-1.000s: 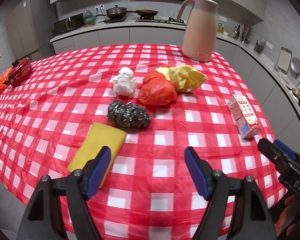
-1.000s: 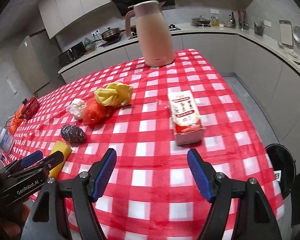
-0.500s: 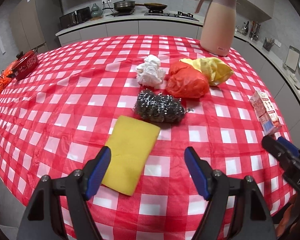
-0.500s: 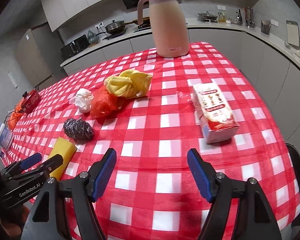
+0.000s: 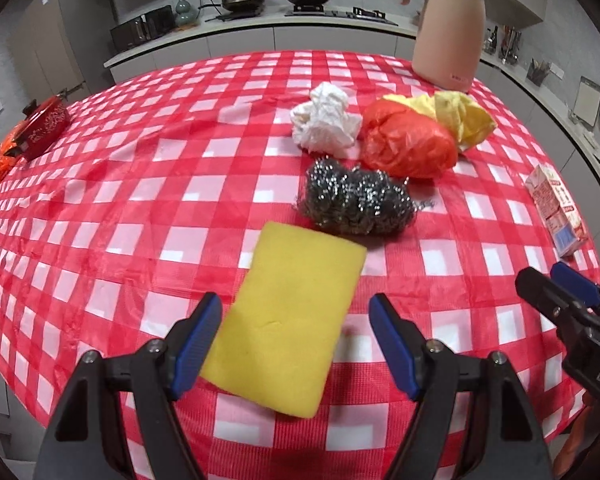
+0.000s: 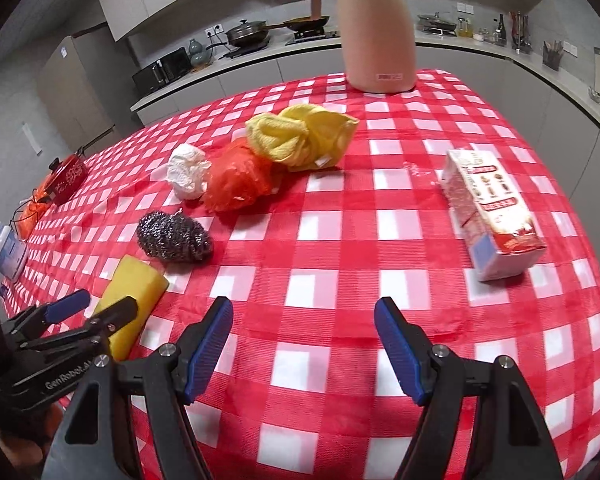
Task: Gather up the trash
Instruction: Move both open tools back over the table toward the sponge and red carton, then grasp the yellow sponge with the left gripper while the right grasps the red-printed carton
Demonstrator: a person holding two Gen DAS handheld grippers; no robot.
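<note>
You are holding both tools above the near edge of the checked tablecloth (image 5: 100, 184), and nothing is collected yet: this is judged to be the approach step.

Your left gripper (image 5: 296, 344) is hanging with its jaws wide apart, the near end of the yellow sponge (image 5: 296, 312) showing between them; the pads are not pressing on it. Your right gripper (image 6: 304, 348) is likewise standing wide open over bare cloth, gripping nothing.

Just past the sponge, the steel scourer (image 5: 356, 200) is lying beside it. Farther on, the crumpled white tissue (image 5: 326, 120), the orange plastic bag (image 5: 408, 144) and the yellow cloth (image 5: 460, 116) are sitting bunched together. The carton (image 6: 492, 208) is lying well apart, toward your right hand (likely its target).

The next move is calling for a choice of true rubbish, then a lowering of open jaws around it before closing. The pink jug (image 6: 376, 28) is standing at the far edge.
</note>
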